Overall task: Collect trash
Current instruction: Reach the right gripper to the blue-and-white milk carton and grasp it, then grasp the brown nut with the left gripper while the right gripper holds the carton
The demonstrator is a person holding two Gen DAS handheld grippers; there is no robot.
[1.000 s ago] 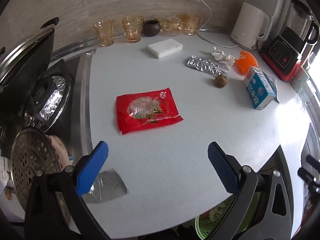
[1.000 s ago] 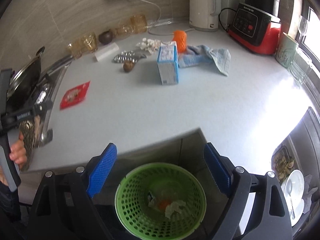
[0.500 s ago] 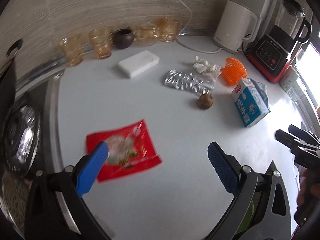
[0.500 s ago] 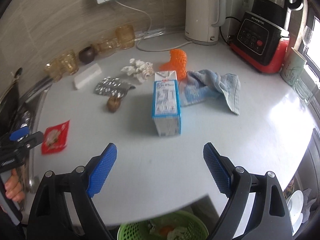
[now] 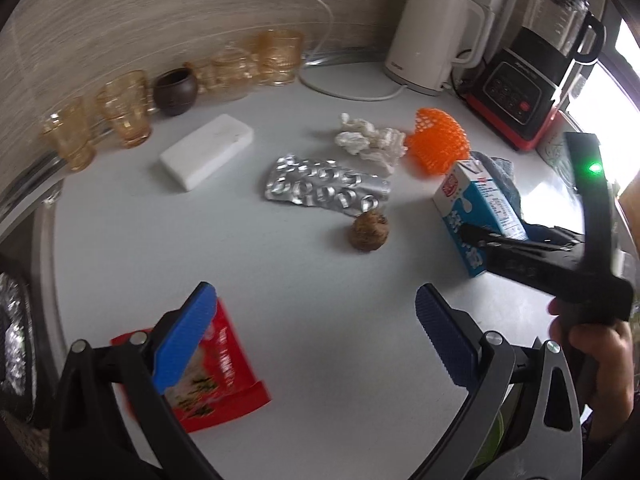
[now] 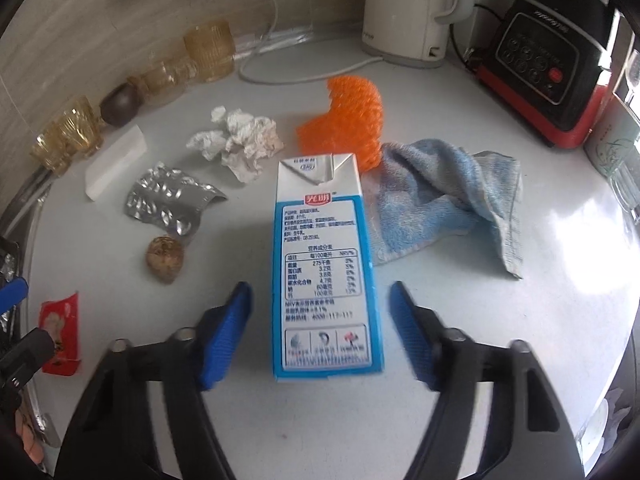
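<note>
Left wrist: left gripper (image 5: 312,340) wide apart, empty, above red snack packet (image 5: 216,376) at its left pad.
Right wrist: right gripper (image 6: 320,332) closing, astride milk carton (image 6: 326,276), pads not touching; carton's long axis runs straight ahead. Right nearer.

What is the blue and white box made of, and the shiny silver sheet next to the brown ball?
The milk carton looks like coated paperboard: crisp folded top, smooth printed sides. The blister sheet looks like thin foil, probably aluminium: mirror-bright, crinkled, dotted with popped bubbles. Whether plastic backs it, I can't tell.
</note>
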